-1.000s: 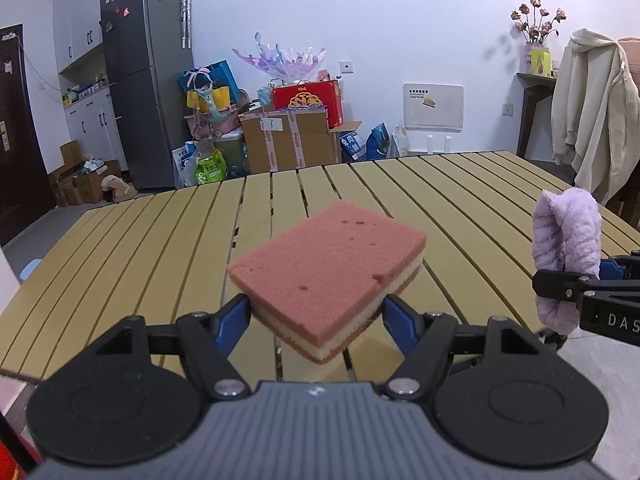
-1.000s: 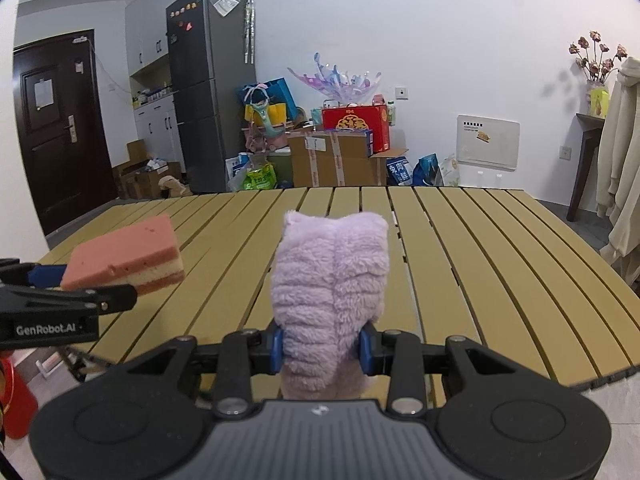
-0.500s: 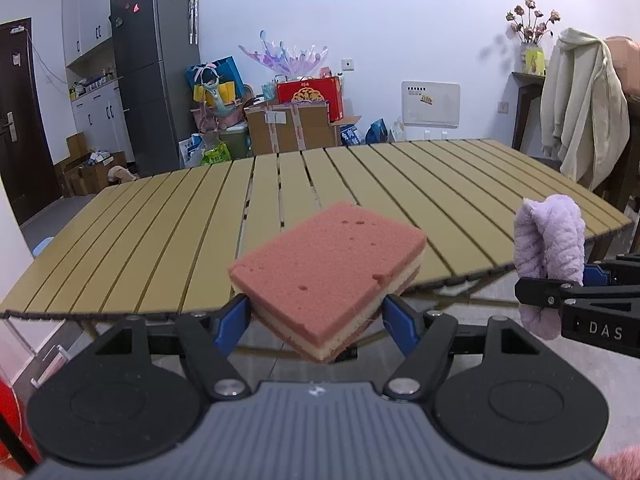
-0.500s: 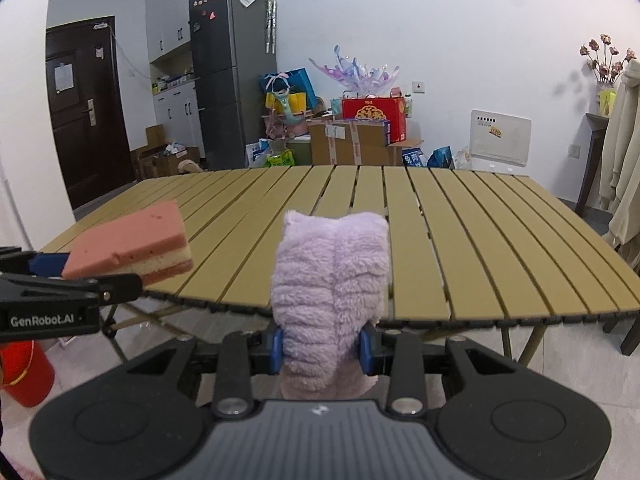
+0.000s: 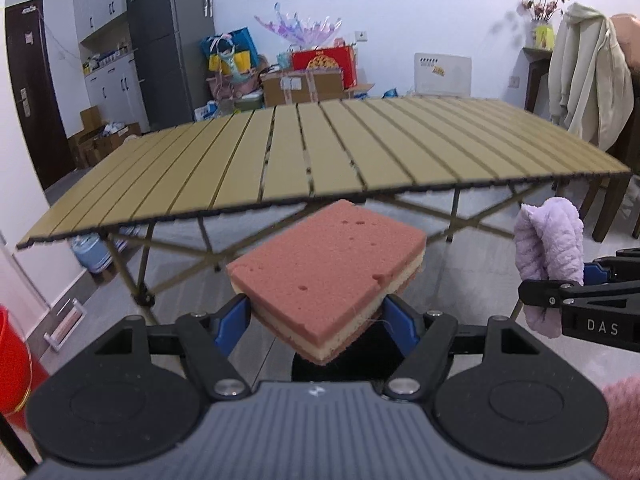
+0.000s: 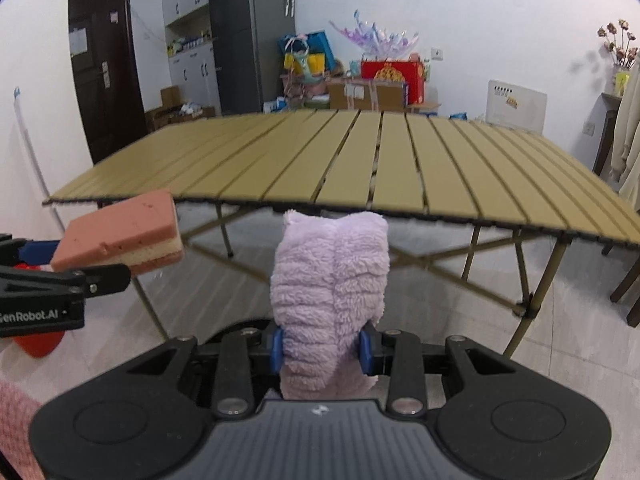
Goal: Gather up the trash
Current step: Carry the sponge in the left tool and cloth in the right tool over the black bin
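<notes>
My left gripper [image 5: 316, 316] is shut on a pink layered sponge [image 5: 328, 276], held flat in the air in front of the slatted yellow table [image 5: 320, 156]. The same sponge [image 6: 124, 236] shows at the left of the right wrist view, in the left gripper [image 6: 100, 268]. My right gripper [image 6: 320, 350] is shut on a folded lilac fluffy cloth [image 6: 332, 284] that stands upright between its blue pads. That cloth [image 5: 548, 252] and the right gripper [image 5: 560, 284] appear at the right edge of the left wrist view. Both grippers hang side by side off the table's near edge, lower than its top.
A red bucket [image 5: 16, 364] stands on the floor at the far left. The table's crossed legs [image 6: 524, 308] are ahead. A grey fridge [image 5: 168, 36], boxes and bags [image 5: 308, 76] line the back wall. A coat [image 5: 584, 68] hangs on a chair at right. A pink sleeve [image 5: 620, 428] shows bottom right.
Both grippers have drawn back from over the table and sunk below its near edge, each keeping its hold. The table's edge and legs have come into view.
</notes>
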`<action>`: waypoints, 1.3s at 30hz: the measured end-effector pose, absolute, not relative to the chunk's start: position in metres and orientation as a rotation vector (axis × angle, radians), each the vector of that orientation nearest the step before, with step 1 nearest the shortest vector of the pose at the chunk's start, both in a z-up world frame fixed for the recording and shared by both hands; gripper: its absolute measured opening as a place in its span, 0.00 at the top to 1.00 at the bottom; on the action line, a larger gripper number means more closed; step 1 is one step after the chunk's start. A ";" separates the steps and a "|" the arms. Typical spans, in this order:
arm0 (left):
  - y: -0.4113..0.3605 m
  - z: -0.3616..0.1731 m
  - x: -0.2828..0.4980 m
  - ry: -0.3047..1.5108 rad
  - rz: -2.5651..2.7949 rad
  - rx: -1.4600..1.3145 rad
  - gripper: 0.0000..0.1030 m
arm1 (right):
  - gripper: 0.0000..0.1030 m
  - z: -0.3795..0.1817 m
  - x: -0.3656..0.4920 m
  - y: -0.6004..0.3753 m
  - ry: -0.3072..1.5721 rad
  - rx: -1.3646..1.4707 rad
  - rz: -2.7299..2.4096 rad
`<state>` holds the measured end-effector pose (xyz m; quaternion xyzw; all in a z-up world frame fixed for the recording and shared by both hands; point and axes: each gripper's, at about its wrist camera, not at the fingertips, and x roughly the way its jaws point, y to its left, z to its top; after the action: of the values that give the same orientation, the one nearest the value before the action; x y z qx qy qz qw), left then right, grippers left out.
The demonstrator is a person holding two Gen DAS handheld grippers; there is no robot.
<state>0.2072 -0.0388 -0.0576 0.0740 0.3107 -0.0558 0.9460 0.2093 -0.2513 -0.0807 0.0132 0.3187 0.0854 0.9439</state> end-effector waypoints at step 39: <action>0.002 -0.185 0.199 0.982 0.066 0.160 0.30 | 0.67 -0.223 0.191 -0.214 0.992 -0.050 0.201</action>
<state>0.1988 0.0020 -0.1846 0.0765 0.4709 0.0315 0.8783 0.1908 -0.2139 -0.2233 -0.0240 0.4751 0.0963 0.8743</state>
